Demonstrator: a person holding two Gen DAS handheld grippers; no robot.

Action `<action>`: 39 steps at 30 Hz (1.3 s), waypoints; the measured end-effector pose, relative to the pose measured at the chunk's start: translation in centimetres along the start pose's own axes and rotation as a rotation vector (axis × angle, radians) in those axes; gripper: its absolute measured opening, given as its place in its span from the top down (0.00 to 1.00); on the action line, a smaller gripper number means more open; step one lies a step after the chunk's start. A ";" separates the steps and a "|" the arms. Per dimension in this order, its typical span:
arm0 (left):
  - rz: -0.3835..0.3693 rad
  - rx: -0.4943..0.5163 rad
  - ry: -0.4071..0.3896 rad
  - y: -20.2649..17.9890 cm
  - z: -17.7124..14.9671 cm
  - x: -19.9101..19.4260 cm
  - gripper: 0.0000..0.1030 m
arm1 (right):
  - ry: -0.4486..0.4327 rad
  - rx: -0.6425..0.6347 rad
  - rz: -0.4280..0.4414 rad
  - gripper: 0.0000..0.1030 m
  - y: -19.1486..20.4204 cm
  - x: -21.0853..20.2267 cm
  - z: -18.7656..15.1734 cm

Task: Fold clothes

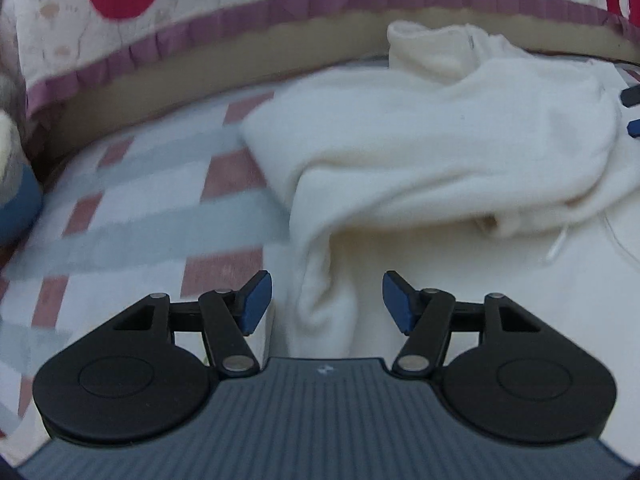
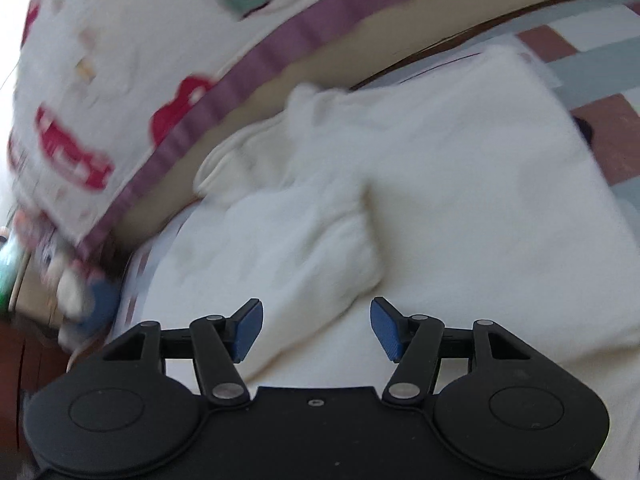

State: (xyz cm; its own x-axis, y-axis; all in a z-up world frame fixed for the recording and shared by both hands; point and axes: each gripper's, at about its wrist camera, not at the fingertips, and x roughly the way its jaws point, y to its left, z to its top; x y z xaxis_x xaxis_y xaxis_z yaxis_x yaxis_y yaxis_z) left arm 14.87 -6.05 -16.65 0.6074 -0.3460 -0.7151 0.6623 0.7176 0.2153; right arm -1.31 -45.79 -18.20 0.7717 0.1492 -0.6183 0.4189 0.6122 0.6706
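Observation:
A cream white fleece garment (image 1: 420, 132) lies partly folded on a checked bedsheet (image 1: 132, 208), one sleeve draped across its body and a thin drawstring near its right side. My left gripper (image 1: 327, 300) hovers open just above the garment's near left edge, nothing between its blue pads. In the right wrist view the same garment (image 2: 460, 168) fills the middle, blurred by motion, with a folded sleeve (image 2: 320, 248) running toward the camera. My right gripper (image 2: 317, 328) is open over that sleeve's end, holding nothing. The tips of the right gripper (image 1: 632, 112) show at the left wrist view's right edge.
A white quilt with red prints and a purple frill (image 1: 248, 12) runs along the far side, over a tan edge (image 1: 224, 64). A blue and white soft object (image 1: 16, 184) sits at the left. The quilt (image 2: 120, 80) also fills the right wrist view's upper left.

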 end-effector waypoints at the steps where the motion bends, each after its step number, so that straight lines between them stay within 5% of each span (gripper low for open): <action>1: 0.024 0.020 -0.018 -0.5 0.0 0.5 0.40 | -0.017 0.022 -0.003 0.33 -0.3 0.6 0.4; 6: 0.132 0.066 -0.090 -1.4 0.7 2.8 0.45 | -0.104 -0.069 -0.025 0.24 1.4 0.3 0.0; 7: 0.129 0.016 -0.083 -0.7 0.7 2.6 0.73 | -0.123 -0.103 -0.031 0.25 2.0 0.0 -0.3; 8: 0.125 -0.033 -0.077 0.1 0.6 2.3 0.88 | -0.142 -0.137 -0.036 0.51 2.6 -0.4 -0.5; 9: 0.122 -0.083 -0.071 0.8 0.5 2.0 0.88 | -0.162 -0.170 -0.041 0.67 3.2 -0.7 -0.8; 15: 0.073 -0.371 -0.032 4.7 -0.2 0.8 0.75 | -0.277 -0.373 -0.074 0.67 6.8 -2.8 -2.4; 20: 0.149 -0.227 -0.012 1.9 -0.2 0.9 0.74 | -0.187 -0.524 -0.303 0.70 5.4 -1.3 -4.7; 25: 0.157 -0.217 -0.004 2.1 -0.3 1.2 0.72 | -0.195 -0.437 -0.266 0.75 3.9 -1.3 -3.5; 30: 0.111 -0.210 -0.068 2.1 0.3 -0.8 0.83 | -0.285 -0.453 -0.211 0.80 5.5 -3.1 -2.5; 33: -0.055 -0.218 0.026 2.4 0.4 -0.6 0.79 | -0.266 -0.418 -0.252 0.80 4.4 -2.4 -1.0; 37: -0.013 -0.060 0.066 1.4 -0.2 -1.6 0.64 | -0.205 -0.349 -0.294 0.77 1.5 -1.0 -1.2; 39: -0.033 -0.052 0.037 1.8 -0.6 -2.9 0.58 | -0.188 -0.302 -0.284 0.62 0.1 -0.9 -1.8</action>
State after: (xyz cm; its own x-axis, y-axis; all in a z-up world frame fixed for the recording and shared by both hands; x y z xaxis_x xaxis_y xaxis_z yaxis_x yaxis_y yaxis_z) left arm 14.00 -3.42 -14.60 0.5686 -0.3484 -0.7452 0.6574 0.7370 0.1571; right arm -2.84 -44.45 -18.37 0.7316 -0.1840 -0.6565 0.4899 0.8116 0.3184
